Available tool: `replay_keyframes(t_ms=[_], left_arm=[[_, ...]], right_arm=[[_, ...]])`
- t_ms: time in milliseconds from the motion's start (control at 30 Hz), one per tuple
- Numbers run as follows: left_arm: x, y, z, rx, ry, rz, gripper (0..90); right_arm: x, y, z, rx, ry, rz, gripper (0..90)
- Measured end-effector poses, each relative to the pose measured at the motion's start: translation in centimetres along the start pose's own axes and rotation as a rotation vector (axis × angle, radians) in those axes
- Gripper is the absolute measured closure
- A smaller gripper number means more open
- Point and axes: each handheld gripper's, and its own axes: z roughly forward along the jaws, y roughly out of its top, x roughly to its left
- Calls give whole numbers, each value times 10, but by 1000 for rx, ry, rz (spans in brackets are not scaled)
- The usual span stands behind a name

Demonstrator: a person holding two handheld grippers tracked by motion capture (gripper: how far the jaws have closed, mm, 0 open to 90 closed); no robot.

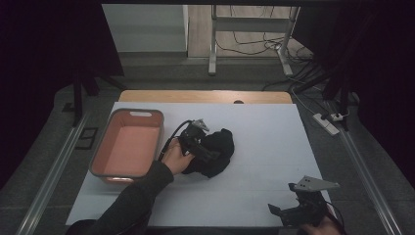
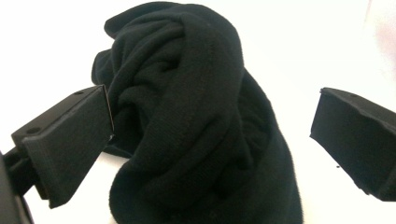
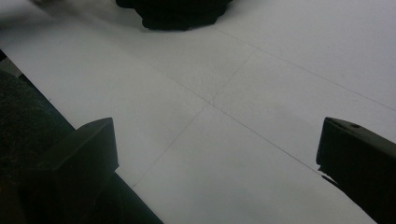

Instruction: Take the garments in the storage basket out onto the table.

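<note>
At the desk's near right edge the right claw [image 1: 293,211] rests with jaws wide, holding nothing, well apart from the work. Farther in, the left claw [image 2: 210,140] stands wide around the bunched black cloth [image 2: 196,121], which lies straight ahead between its jaws at mid-desk, just right of the pink bin [image 1: 128,146].

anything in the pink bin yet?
No. In the high view the bin shows a bare pink floor, and the black cloth lies on the table beside it, at the left gripper.
</note>
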Motion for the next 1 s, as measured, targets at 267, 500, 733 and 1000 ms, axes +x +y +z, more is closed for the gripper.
replay_keyframes(t_ms=[267, 500, 733, 1000], left_arm=[[-2, -1, -7, -37, -35, -23, 0], [-7, -3, -16, -46, -8, 32, 0], [-10, -5, -22, -64, -28, 7, 0], [-12, -4, -31, -76, -63, -37, 0]], right_arm=[[0, 0, 0, -4, 1, 1, 0], [0, 0, 0, -5, -1, 1, 0], [0, 0, -1, -4, -2, 1, 0], [0, 0, -1, -5, -3, 1, 0]])
